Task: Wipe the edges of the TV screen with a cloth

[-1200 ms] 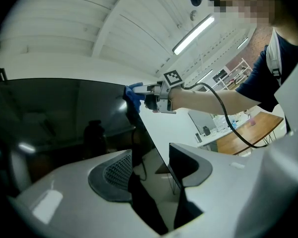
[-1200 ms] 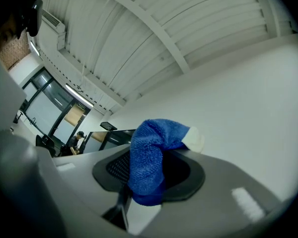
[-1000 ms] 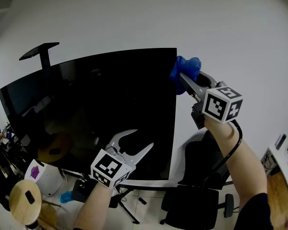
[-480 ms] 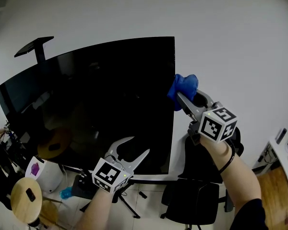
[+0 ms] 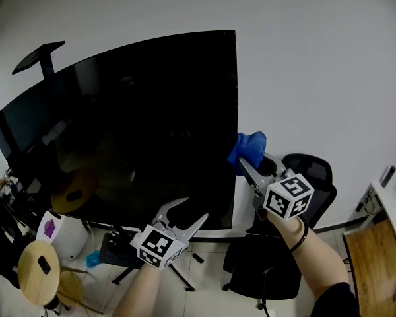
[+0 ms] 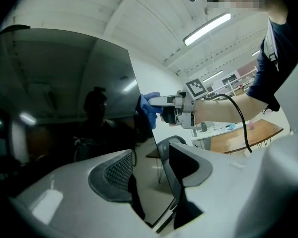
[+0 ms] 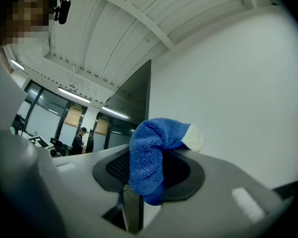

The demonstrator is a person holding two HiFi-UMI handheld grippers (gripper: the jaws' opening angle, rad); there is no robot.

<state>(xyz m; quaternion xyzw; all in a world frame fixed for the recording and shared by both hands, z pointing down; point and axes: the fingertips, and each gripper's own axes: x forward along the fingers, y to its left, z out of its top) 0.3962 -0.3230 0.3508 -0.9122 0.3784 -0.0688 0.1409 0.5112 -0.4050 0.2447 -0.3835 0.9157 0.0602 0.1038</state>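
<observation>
Your right gripper (image 5: 248, 164), fingers clamped on the blue cloth (image 5: 248, 148), works low on the TV screen (image 5: 119, 124)'s right edge. Your left gripper (image 5: 187, 210), fingers apart, straddles the bottom corner. The other edges probably remain.

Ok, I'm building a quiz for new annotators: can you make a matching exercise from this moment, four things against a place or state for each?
Things:
1. blue cloth
2. left gripper
3. office chair
4. wooden stool

Places or states:
A. jaws apart, low by the TV screen
B. on the floor, bottom left of the head view
C. pinched in the right gripper, at the screen's right edge
D. black, right of the screen

Pairs: 1-C, 2-A, 3-D, 4-B
</observation>
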